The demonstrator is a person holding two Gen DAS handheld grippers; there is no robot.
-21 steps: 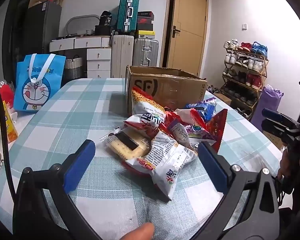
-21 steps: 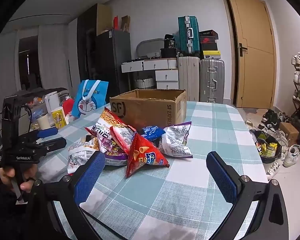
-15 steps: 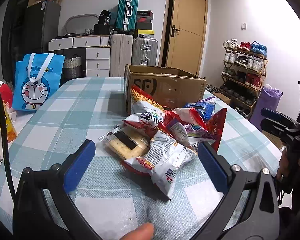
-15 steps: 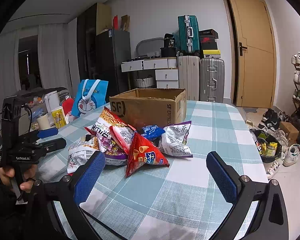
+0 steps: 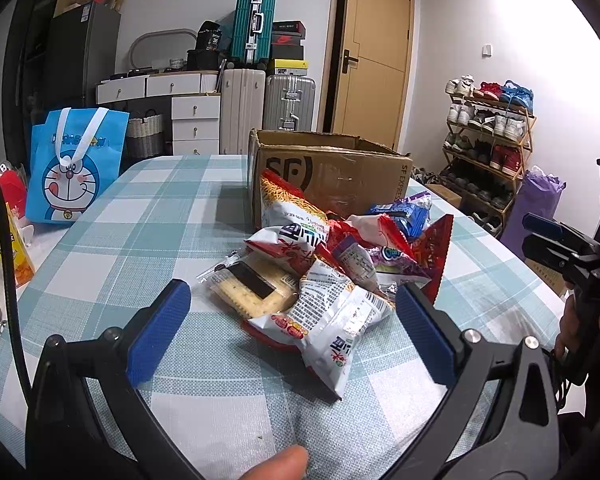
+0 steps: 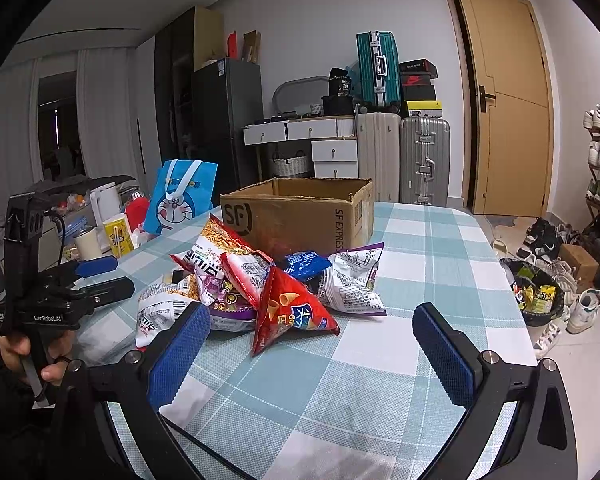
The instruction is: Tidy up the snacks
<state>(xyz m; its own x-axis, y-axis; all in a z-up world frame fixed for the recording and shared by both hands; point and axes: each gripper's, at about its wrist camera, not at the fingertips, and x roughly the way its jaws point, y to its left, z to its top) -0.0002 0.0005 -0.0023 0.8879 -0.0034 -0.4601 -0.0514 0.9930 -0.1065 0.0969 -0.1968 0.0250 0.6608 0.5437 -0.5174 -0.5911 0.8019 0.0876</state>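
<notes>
A pile of snack bags (image 5: 340, 264) lies on the checked tablecloth in front of an open cardboard box (image 5: 332, 176). In the left wrist view, a white and red bag (image 5: 332, 324) and a cracker pack (image 5: 252, 284) lie nearest. My left gripper (image 5: 292, 320) is open and empty, just short of the white bag. In the right wrist view the pile (image 6: 260, 284) shows a red triangular chip bag (image 6: 288, 312) in front, with the box (image 6: 300, 212) behind. My right gripper (image 6: 312, 348) is open and empty, just before the red bag.
A blue cartoon tote bag (image 5: 74, 166) stands at the table's left side, with a yellow carton (image 5: 8, 244) and small items near it. Suitcases (image 5: 288, 100), drawers and a door are behind the table. A shoe rack (image 5: 488, 136) is at the right.
Both grippers have stayed almost still and open. The left view has shifted very slightly; the snacks have not moved.
</notes>
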